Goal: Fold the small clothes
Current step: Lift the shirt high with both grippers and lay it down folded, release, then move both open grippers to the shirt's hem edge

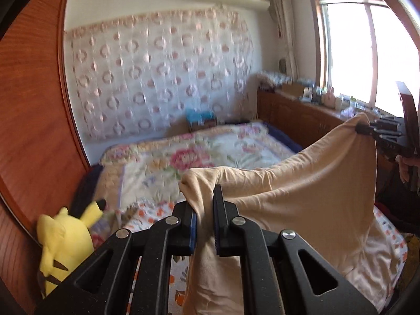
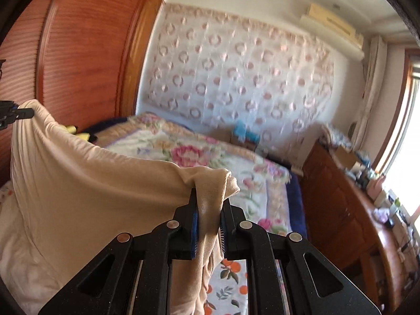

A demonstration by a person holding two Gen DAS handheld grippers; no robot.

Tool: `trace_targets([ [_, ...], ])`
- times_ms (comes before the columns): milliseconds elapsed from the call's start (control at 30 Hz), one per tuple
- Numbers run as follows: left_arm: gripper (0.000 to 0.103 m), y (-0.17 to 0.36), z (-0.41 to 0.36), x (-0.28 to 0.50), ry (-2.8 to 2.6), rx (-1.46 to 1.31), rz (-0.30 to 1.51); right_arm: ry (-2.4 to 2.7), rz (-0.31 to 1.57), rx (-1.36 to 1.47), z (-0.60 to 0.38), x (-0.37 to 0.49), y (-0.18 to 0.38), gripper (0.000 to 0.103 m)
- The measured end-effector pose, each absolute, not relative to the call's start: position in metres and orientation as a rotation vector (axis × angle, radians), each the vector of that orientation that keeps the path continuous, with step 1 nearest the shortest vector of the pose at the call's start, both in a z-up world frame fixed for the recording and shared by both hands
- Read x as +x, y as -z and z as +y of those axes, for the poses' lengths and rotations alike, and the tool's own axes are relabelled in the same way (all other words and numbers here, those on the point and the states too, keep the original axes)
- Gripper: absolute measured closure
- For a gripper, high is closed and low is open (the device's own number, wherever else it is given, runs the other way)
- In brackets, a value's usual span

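I have the left gripper [image 1: 204, 210] clamped on one corner of the beige cloth [image 1: 302, 191]. The right gripper [image 2: 208, 210] pinches the other corner, so the cloth hangs spread between them above the bed [image 1: 210, 152], reaching toward 2 o'clock in the left view.

The beige garment [image 1: 302, 199] runs off the bottom edge of both wrist views, so its lower hem is cut off. Its bunched cloth hides the inner pads of the left gripper [image 1: 204, 210] and of the right gripper [image 2: 208, 210]. The patterned wall hanging [image 1: 157, 71] at the far wall is blurred. The small items on the wooden cabinet [image 1: 302, 113] on the right are too small to tell apart. The yellow plush toy [image 1: 63, 244] is partly hidden behind the left gripper's body.
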State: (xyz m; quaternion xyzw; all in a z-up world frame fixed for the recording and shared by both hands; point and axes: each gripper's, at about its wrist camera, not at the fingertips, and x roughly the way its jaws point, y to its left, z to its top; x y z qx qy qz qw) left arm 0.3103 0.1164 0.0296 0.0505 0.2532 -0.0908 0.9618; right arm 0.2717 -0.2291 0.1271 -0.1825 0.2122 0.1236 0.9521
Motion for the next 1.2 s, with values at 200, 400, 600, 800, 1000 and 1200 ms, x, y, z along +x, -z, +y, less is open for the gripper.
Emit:
trace_targets([
  [200,0.092,0.019,0.119,0.363,0.177,0.091,0.621,-0.270,0.571,-0.399,-0.205,0.340,-0.098,0.090],
  [400,0.092,0.041,0.124,0.396,0.169,0.080,0.680,-0.272,0.631,-0.411,-0.195,0.401,-0.096,0.090],
  [600,0.077,0.056,0.124,0.420,0.160,0.093,0.716,-0.255,0.687,-0.397,-0.209,0.425,-0.086,0.090],
  [800,0.056,0.049,0.130,0.413,0.196,0.059,0.728,-0.244,0.729,-0.343,-0.210,0.439,-0.079,0.080],
  [1000,0.023,0.039,0.128,0.383,0.220,0.044,0.722,-0.215,0.712,-0.295,-0.222,0.424,-0.092,0.051],
  [1200,0.023,0.026,0.112,0.338,0.268,0.043,0.723,-0.249,0.662,-0.248,-0.233,0.365,-0.109,0.045],
])
